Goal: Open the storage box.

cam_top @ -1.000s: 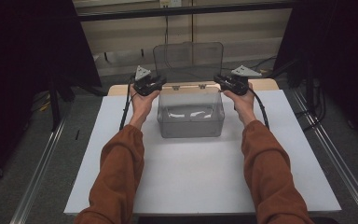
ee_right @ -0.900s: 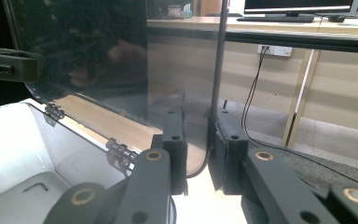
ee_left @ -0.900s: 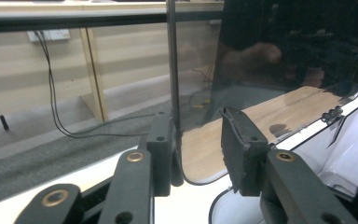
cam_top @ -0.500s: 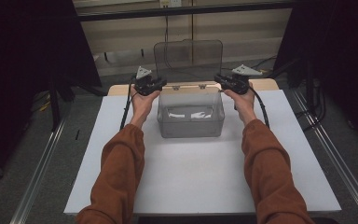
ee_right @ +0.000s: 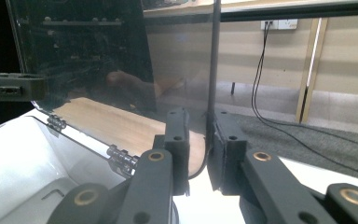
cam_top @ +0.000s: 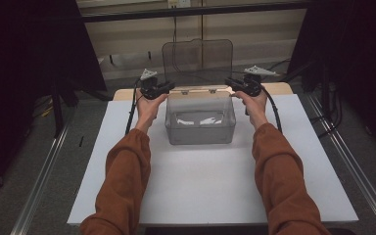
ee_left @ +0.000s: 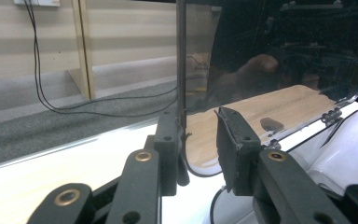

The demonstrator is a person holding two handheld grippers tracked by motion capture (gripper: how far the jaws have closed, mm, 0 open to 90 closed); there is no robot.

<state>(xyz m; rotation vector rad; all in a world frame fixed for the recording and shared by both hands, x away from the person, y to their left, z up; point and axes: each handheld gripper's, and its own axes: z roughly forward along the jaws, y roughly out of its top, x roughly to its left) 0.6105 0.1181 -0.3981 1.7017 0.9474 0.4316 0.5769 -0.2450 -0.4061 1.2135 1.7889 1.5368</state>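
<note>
Both tools grip the upright clear lid (cam_top: 197, 62) by its edges: left tool (ee_left: 198, 149), right tool (ee_right: 199, 154).

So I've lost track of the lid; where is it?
High view: the lid stands upright at the clear box's rear edge, between both grippers.

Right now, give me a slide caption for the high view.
Both tools, left tool and right tool, flank the upright lid of a clear box.
</note>
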